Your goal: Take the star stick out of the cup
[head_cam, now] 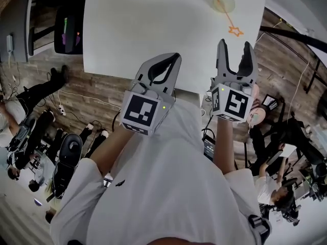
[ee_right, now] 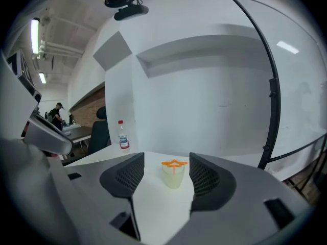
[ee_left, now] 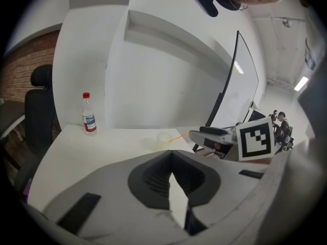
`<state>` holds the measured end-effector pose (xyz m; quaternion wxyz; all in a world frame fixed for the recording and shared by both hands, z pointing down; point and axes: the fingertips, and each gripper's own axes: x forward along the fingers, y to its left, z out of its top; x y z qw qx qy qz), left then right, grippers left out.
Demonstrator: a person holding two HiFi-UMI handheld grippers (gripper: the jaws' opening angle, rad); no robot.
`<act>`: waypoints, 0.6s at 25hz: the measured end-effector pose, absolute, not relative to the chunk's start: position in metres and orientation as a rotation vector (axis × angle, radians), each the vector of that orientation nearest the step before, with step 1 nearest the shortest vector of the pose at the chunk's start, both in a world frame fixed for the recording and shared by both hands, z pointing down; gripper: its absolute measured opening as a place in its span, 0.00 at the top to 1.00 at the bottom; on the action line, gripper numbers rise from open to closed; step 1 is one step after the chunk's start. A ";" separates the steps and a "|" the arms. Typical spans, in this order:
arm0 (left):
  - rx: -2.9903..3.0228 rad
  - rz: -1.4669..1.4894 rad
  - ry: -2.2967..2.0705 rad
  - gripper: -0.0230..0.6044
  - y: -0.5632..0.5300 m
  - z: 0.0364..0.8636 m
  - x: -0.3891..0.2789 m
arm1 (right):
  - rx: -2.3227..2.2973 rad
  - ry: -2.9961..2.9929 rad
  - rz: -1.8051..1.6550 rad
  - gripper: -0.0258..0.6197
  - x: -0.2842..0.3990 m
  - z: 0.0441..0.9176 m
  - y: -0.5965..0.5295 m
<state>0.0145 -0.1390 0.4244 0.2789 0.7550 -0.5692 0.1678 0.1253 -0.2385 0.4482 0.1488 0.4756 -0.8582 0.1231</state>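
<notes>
A translucent cup (head_cam: 224, 3) stands at the far right of the white table (head_cam: 143, 29). An orange star stick (head_cam: 235, 30) leans out of it toward me, star end nearest. My right gripper (head_cam: 235, 47) hovers just short of the star, open and empty. In the right gripper view the cup (ee_right: 173, 177) and the star (ee_right: 174, 163) sit ahead, framed by the spread jaws of the right gripper (ee_right: 166, 170), apart from them. My left gripper (head_cam: 171, 65) hangs over the table's near edge, shut on nothing. The left gripper view shows its tips (ee_left: 171, 154) meeting, and the cup (ee_left: 164, 139) beyond.
A clear bottle with a red cap (ee_left: 89, 114) stands at the table's far left; the same bottle (ee_right: 122, 135) shows in the right gripper view. A black chair (ee_left: 38, 111) stands past that edge. A white wall backs the table. People sit at desks around.
</notes>
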 end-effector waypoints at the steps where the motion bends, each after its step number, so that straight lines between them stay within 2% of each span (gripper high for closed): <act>1: 2.021 0.452 -1.523 0.95 -0.139 0.427 0.014 | 1.369 -2.468 0.357 0.55 0.124 0.451 -0.242; 15: 1.938 0.449 -1.533 0.95 -0.143 0.451 -0.004 | 1.360 -2.406 0.347 0.50 0.113 0.484 -0.276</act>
